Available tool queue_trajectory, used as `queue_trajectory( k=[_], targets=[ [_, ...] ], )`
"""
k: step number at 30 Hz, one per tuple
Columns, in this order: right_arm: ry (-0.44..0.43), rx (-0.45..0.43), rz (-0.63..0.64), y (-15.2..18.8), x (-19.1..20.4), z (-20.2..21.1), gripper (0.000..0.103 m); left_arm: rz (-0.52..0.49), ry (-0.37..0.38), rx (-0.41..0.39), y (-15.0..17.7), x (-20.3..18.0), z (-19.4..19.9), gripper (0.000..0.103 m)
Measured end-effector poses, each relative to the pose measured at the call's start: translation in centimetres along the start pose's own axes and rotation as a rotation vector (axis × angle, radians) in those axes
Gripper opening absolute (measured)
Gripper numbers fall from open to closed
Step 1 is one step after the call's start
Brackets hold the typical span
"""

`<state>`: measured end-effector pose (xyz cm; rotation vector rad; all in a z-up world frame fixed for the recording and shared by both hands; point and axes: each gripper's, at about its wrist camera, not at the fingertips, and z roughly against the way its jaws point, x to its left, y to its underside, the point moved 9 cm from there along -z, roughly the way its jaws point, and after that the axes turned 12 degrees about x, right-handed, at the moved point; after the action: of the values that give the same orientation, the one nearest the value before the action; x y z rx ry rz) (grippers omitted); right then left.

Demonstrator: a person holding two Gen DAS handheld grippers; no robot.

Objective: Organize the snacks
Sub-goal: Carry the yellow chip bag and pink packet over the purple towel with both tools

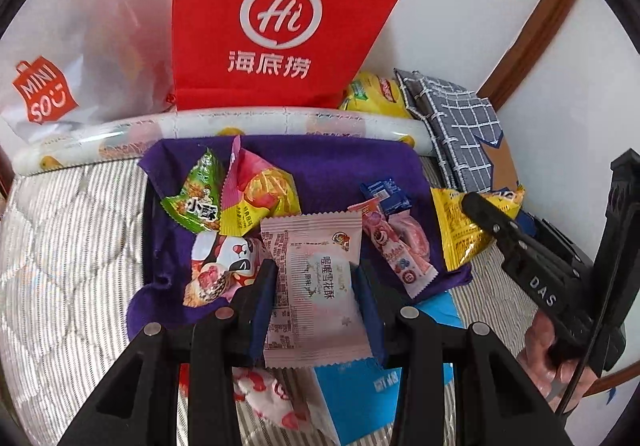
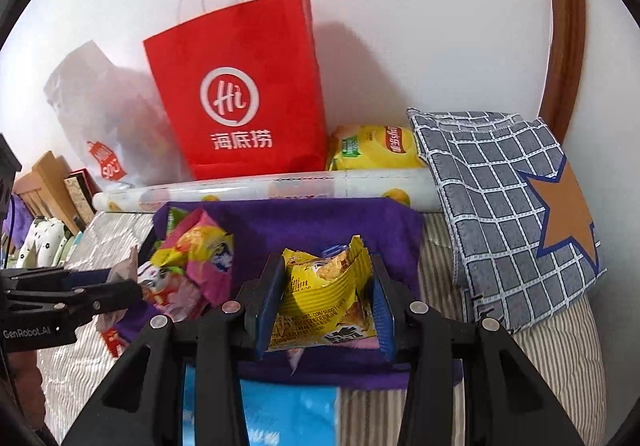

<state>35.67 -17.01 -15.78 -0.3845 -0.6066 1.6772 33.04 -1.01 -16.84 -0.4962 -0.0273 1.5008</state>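
My left gripper (image 1: pixel 314 278) is shut on a pale pink snack packet (image 1: pixel 316 286), held above a purple cloth (image 1: pixel 340 165) strewn with snacks: a green packet (image 1: pixel 196 193), a pink-yellow packet (image 1: pixel 256 193), a pink stick pack (image 1: pixel 396 250) and a small blue packet (image 1: pixel 386 195). My right gripper (image 2: pixel 326 298) is shut on a yellow snack packet (image 2: pixel 324 302) over the same purple cloth (image 2: pixel 320 221). In the left wrist view the right gripper (image 1: pixel 476 205) comes in from the right with that yellow packet (image 1: pixel 460 238). The left gripper (image 2: pixel 120 282) shows at the left edge of the right wrist view.
A red paper bag (image 2: pixel 240 97) and a white Miniso bag (image 2: pixel 100 117) stand against the wall behind a patterned roll (image 2: pixel 264 185). A yellow chips bag (image 2: pixel 376 149) and a grey checked cushion (image 2: pixel 508 205) lie at the right. A blue pack (image 2: pixel 288 414) lies on the striped bedding (image 1: pixel 72 246).
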Motion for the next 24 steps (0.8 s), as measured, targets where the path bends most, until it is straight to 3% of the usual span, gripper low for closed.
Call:
queue_trajectory(
  k=[11, 24],
  targets=[
    [0.011, 0.06, -0.001, -0.5, -1.6, -5.1, 0.041, -0.018, -0.012, 0.061, -0.9, 0.1, -4.3, 0.038],
    [0.012, 0.101, 0.009, -0.1, -1.7, -7.2, 0.042, -0.014, -0.02, 0.101, -1.1, 0.6, -6.5, 0.038]
  ],
)
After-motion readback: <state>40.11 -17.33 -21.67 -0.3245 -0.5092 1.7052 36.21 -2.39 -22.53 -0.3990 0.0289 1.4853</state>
